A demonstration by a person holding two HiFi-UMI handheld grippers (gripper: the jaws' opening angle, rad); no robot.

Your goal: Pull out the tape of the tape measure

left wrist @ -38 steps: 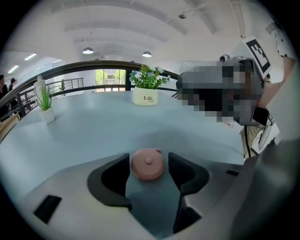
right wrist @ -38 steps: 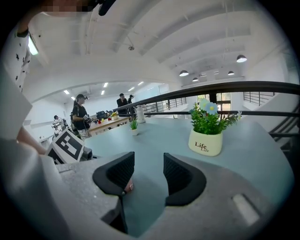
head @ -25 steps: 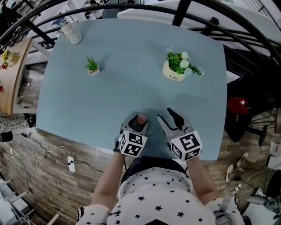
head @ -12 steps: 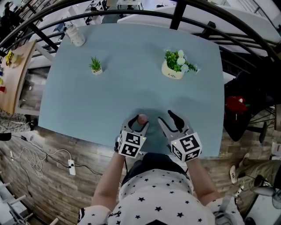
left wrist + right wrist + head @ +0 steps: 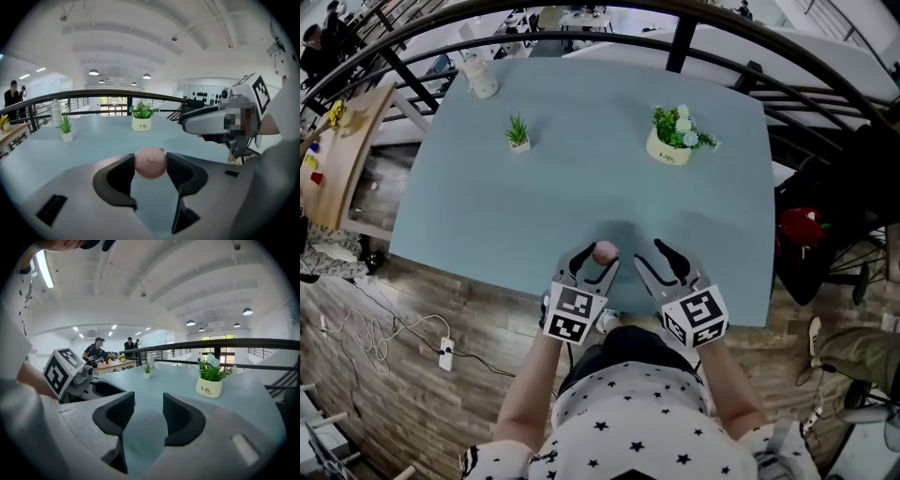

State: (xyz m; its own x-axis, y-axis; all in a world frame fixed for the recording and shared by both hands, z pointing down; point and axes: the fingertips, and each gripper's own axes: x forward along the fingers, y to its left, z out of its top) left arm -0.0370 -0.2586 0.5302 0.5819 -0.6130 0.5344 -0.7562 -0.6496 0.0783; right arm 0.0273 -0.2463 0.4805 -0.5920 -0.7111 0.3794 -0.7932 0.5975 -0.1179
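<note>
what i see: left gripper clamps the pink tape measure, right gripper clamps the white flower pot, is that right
Wrong on the right gripper: the right gripper view shows its jaws apart and empty, the white flower pot standing beyond them. The rest holds.

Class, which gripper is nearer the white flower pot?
Right. The right gripper lies below the white flower pot in the head view; the left gripper lies farther left.

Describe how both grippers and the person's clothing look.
The left gripper and right gripper are pale grey, each with dark ribbed jaws and a white cube bearing black square markers. The person wears a white shirt with black stars.
</note>
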